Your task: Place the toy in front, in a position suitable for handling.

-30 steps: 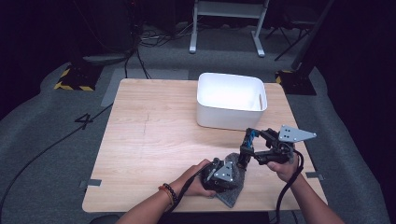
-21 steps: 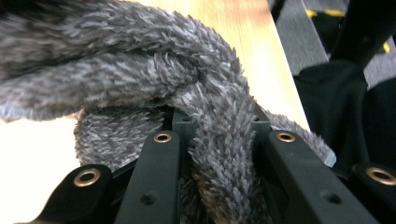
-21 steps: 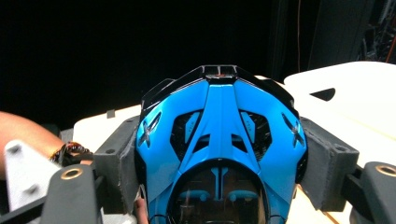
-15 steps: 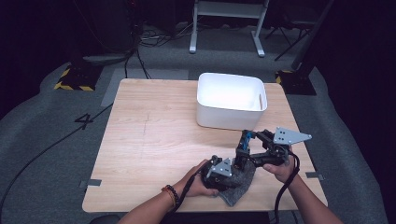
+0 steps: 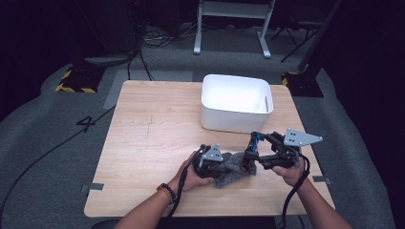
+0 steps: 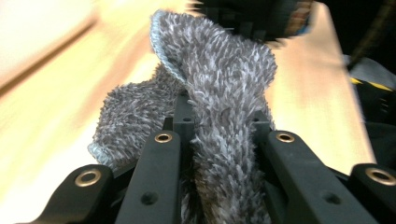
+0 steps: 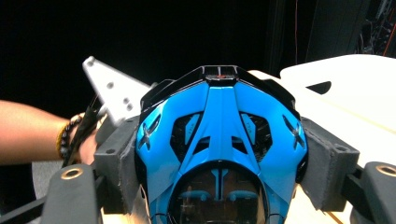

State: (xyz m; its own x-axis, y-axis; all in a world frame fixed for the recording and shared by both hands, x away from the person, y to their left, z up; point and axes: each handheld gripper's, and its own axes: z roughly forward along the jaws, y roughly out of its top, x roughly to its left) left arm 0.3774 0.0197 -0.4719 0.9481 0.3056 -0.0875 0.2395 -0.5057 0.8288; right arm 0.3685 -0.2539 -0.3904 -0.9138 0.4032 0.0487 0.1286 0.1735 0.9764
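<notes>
Now blue helmet (image 7: 219, 144) nose-up toward the bin (image 5: 236, 102)

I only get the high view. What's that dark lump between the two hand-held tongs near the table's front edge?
Observer: In the left gripper view it's a fluffy grey microfibre cloth with a pale blue hem, pinched in the left tongs.
Operator: And the right tongs?
Observer: In the right gripper view the right tongs clamp a glossy blue and black helmet-shaped plastic shell, with a foam pad on each side.
Operator: Does the cloth touch it?
Observer: The cloth's far end rises up to it, but blur hides any contact.
</notes>
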